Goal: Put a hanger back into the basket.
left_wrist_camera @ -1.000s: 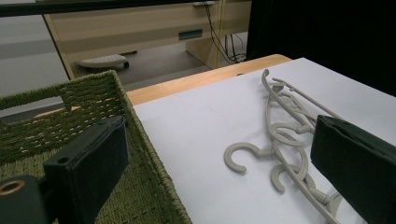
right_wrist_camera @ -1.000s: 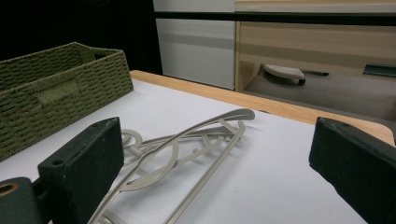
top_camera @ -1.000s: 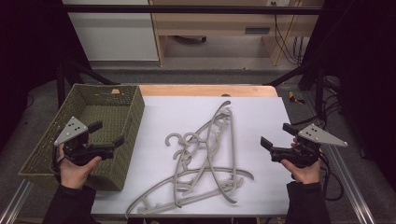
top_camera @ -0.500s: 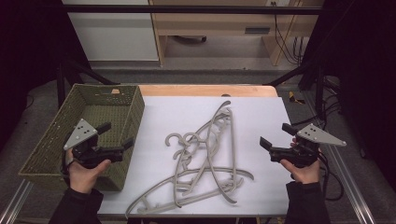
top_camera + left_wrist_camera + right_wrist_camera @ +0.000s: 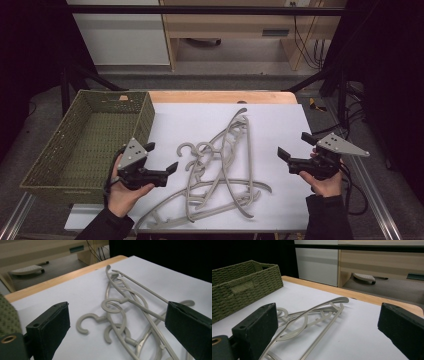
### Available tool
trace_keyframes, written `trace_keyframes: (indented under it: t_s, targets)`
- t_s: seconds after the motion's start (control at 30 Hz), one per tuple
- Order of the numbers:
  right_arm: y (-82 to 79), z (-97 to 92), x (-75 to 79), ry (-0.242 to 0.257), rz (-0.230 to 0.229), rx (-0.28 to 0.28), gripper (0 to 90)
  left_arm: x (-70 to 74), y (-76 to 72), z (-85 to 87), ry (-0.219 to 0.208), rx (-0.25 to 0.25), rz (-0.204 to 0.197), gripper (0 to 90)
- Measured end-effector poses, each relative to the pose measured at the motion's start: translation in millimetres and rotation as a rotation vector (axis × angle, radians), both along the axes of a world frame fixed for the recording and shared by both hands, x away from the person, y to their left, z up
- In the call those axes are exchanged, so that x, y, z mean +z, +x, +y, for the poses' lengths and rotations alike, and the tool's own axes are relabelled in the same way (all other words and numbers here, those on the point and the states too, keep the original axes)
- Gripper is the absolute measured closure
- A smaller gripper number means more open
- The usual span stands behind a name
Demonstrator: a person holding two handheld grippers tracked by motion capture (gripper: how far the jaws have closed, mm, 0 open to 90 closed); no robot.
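A tangle of several grey plastic hangers lies in the middle of the white table top. My left gripper hovers open just left of their hooks, its jaws pointing right toward them. In the left gripper view the wide-apart jaws frame the hook ends of the hangers. My right gripper is open at the table's right side, aimed left at the pile, a short gap away. The right gripper view shows its open jaws with the hangers low between them.
An empty green woven basket stands on the left of the table, also seen far left as the basket. A wooden strip runs along the far edge. Behind it are a desk and cabinet; cables hang at the right.
My left gripper has moved right, from over the basket's near corner to the white surface beside the hanger hooks. The right gripper has hardly moved.
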State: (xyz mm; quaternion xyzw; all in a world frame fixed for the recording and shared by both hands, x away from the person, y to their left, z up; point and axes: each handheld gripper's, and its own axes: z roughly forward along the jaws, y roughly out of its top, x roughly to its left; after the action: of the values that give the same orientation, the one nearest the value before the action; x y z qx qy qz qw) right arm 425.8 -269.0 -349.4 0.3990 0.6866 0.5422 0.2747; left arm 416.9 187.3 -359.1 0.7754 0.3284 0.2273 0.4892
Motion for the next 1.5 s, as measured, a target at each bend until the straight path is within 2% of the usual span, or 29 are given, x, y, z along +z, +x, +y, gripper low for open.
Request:
trace_keyframes:
  t_s: [0.1, 0.33, 0.43, 0.53, 0.7, 0.8, 0.9, 1.1, 1.27, 1.3, 1.37, 1.5]
  targets:
    - [0.0, 1.1, -0.3, 0.001, 0.009, -0.001, 3.0, -6.0, -0.5, -14.8, 0.012, -0.024, 0.02, 6.0]
    - [0.9, 2.9, -1.5, -0.005, 0.009, 0.002, 3.0, -22.8, 0.6, -50.6, 0.071, -0.088, 0.086, 9.1]
    - [1.1, 4.3, -1.7, -0.005, 0.01, 0.005, 3.0, -29.9, 0.8, -63.4, 0.094, -0.116, 0.125, 10.6]
    - [2.1, 6.3, -2.7, -0.013, 0.014, 0.011, 2.9, -33.8, 3.7, -75.8, 0.098, -0.14, 0.165, 12.7]
    - [1.7, 6.7, -2.2, -0.012, 0.015, 0.015, 2.9, -36.1, 9.9, -91.4, 0.113, -0.143, 0.211, 16.0]
    - [1.1, 6.0, -1.7, -0.009, 0.016, 0.017, 3.0, -37.7, 12.4, -99.1, 0.097, -0.157, 0.246, 19.1]
    - [0.8, 5.9, -1.2, -0.01, 0.014, 0.015, 3.0, -40.1, 12.1, -107.0, 0.095, -0.168, 0.26, 23.1]
    - [0.2, 5.4, -0.6, -0.007, 0.014, 0.013, 2.9, -52.3, 13.5, -123.6, 0.098, -0.187, 0.329, 29.8]
    - [0.4, 4.8, -0.7, -0.008, 0.013, 0.009, 2.9, -63.2, 14.7, -137.3, 0.113, -0.193, 0.358, 35.0]
    - [0.6, 4.8, -0.9, -0.009, 0.013, 0.009, 2.9, -64.6, 15.0, -139.5, 0.13, -0.197, 0.361, 35.9]
    - [0.9, 5.0, -1.1, -0.01, 0.01, 0.01, 2.9, -67.5, 14.8, -144.5, 0.127, -0.201, 0.371, 36.2]
    - [0.9, 5.1, -1.2, -0.01, 0.014, 0.01, 2.9, -71.3, 16.9, -149.5, 0.149, -0.184, 0.384, 35.9]
